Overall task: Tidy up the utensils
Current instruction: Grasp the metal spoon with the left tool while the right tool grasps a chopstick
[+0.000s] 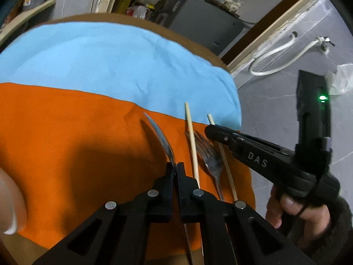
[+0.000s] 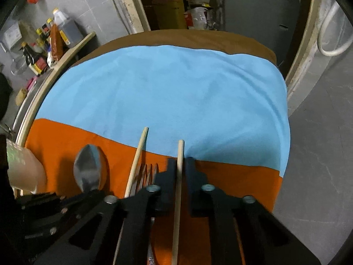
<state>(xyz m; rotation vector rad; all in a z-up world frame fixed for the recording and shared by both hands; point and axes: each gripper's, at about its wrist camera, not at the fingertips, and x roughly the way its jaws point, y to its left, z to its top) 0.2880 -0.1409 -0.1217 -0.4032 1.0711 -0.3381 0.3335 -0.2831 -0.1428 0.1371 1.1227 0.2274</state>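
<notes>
Left hand-held gripper [image 1: 175, 167] clamps the spoon [image 1: 162, 140]; right hand-held gripper [image 2: 181, 162] pinches the right chopstick [image 2: 179, 176]. Fork [image 1: 209, 158] and second chopstick [image 1: 192, 141] lie between on the orange cloth [image 1: 72, 119]. We lift both straight up, clear of neighbours.

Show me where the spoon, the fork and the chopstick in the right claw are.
spoon [image 2: 89, 170]: right wrist view, on the bowl.
fork [image 1: 209, 158]: left wrist view, at the base of the tines.
chopstick in the right claw [image 2: 180, 154]: right wrist view, on the shaft near its far tip.
</notes>
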